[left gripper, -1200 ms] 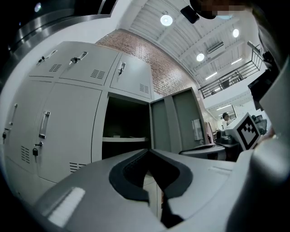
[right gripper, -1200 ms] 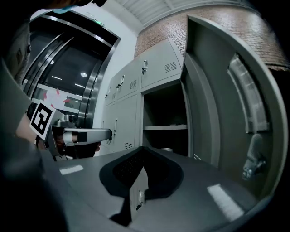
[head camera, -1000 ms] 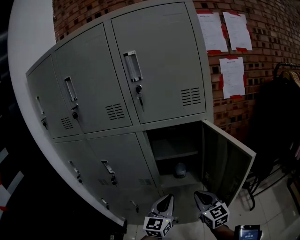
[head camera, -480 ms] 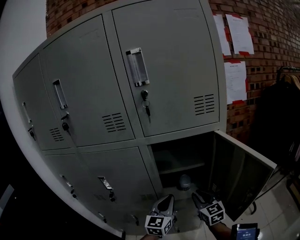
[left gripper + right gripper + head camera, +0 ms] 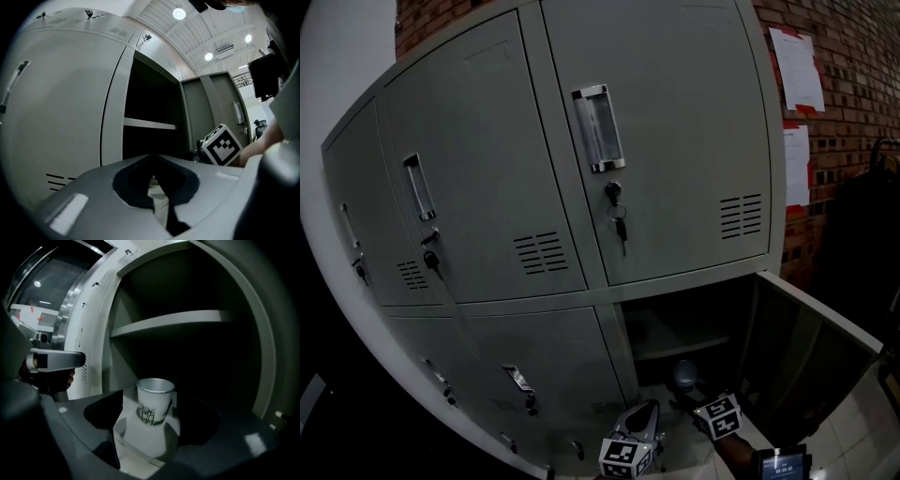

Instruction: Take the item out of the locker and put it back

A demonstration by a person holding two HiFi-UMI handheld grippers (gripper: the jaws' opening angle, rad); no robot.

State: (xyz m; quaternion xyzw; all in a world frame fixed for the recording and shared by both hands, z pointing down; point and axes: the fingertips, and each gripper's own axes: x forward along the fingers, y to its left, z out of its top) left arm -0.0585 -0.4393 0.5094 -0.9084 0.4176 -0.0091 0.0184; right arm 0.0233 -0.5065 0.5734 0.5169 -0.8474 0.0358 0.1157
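A white paper cup with a tree print stands upright on the floor of the open lower locker, under its shelf. In the head view the cup shows as a small pale shape. My right gripper reaches into the locker and its jaws are opening. The cup stands between them and the pads are clear of it. In the head view the right gripper is just in front of the cup. My left gripper hangs shut and holds nothing outside the locker, to the left.
The locker door stands swung out to the right. Closed grey lockers fill the left and top, and keys hang in the upper door's lock. Papers are pinned to the brick wall. Dark clothing hangs at the far right.
The head view has come closer to the lockers. My right gripper has gone forward into the open locker up to the cup. The left gripper has stayed low outside.
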